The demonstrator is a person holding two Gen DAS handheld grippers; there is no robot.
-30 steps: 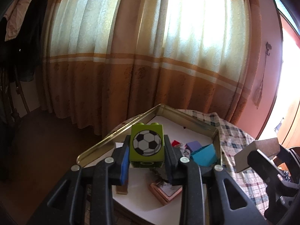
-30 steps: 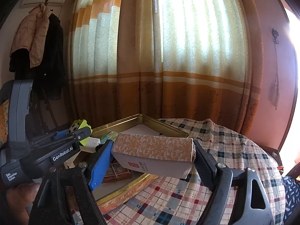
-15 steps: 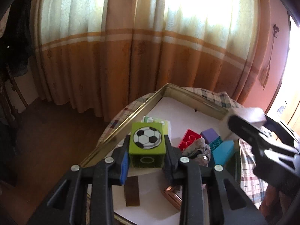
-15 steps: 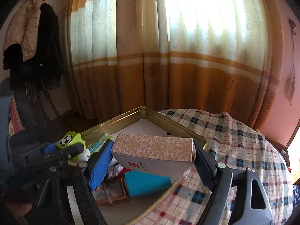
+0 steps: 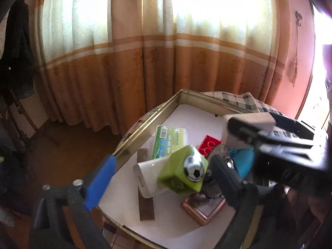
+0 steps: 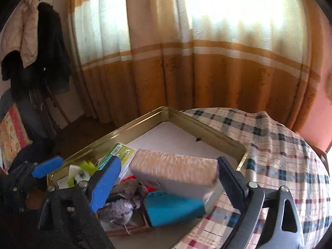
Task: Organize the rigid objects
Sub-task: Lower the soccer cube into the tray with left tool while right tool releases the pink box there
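My left gripper (image 5: 162, 159) is over the gold tray (image 5: 145, 122) with its jaws opening wide. The green block with a football picture (image 5: 182, 172) is loose between them, tilted, touching neither pad, over a white box (image 5: 147, 174). My right gripper (image 6: 169, 159) is also opening above the tray's right side. The patterned beige box (image 6: 174, 166) lies blurred and tilted between its pads, with a gap at the blue pad, above a teal block (image 6: 172, 207). The same beige box (image 5: 249, 118) shows at the right of the left wrist view.
The tray also holds a green-and-white pack (image 5: 170, 139), a red brick (image 5: 209, 145), a brown strip (image 5: 146, 207), a copper frame (image 5: 203, 209) and a crumpled grey thing (image 6: 122, 199). Plaid tablecloth (image 6: 280, 155) spreads right. Curtains hang behind; coats (image 6: 47, 41) hang left.
The left jaws opened and let go of the green block, which has tipped down toward the tray. The right jaws widened off the beige box. Both grippers came in over the tray.
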